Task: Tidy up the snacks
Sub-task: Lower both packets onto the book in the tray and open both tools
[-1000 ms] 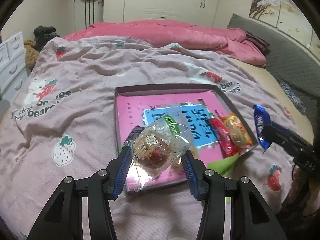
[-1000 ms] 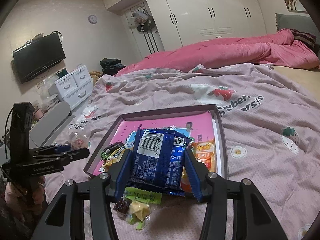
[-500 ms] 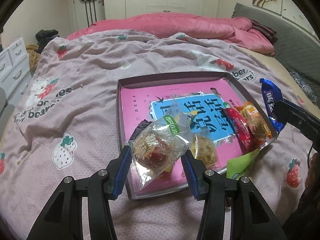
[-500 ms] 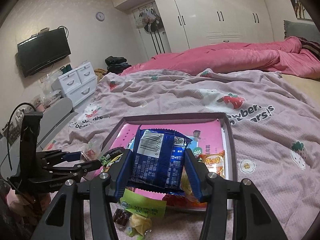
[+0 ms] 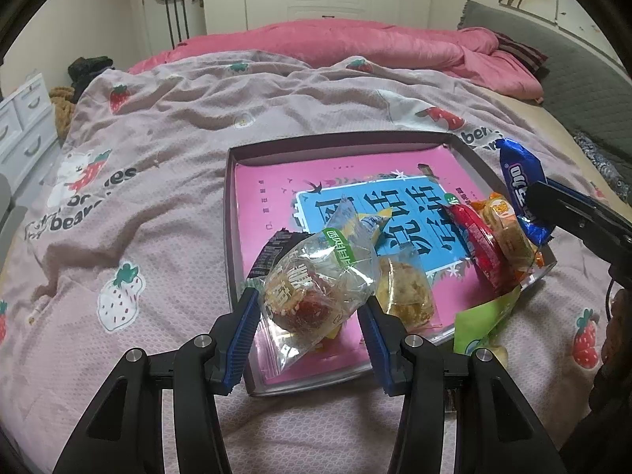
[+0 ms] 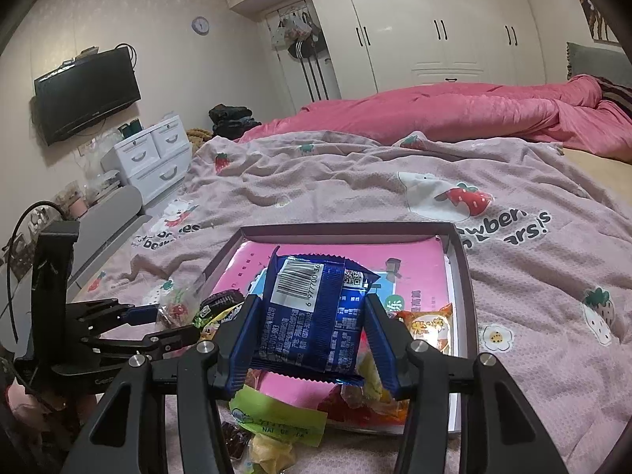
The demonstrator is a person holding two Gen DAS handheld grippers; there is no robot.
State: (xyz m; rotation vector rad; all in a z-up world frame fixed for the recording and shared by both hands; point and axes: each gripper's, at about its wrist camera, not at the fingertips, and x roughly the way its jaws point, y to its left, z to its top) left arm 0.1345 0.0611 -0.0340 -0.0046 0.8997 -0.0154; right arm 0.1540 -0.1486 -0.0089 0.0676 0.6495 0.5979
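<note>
Left tongs (image 5: 310, 312) clamped on clear pastry bag (image 5: 316, 288), right tongs (image 6: 312, 331) on blue packet (image 6: 316, 308), both above tray's near rim (image 5: 308, 385).

Strawberry-print blanket (image 6: 355, 181) over bed — pink duvet (image 6: 454, 114) behind; wall TV (image 6: 87, 93), white drawers (image 6: 154, 154), wardrobe (image 6: 434, 23).

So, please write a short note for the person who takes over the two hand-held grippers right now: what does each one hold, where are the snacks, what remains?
Left hand-held gripper: shut on the clear-wrapped pastry, held above the tray's near corner.
Right hand-held gripper: shut on the blue packet, held above the tray's near edge.
Purple tray on the bed already holds the red packet, orange packet, black packet and a yellow cake.
Outside its near edge: green packet and a few small sweets.
Left: set both held snacks in the tray, then collect the loose ones.
</note>
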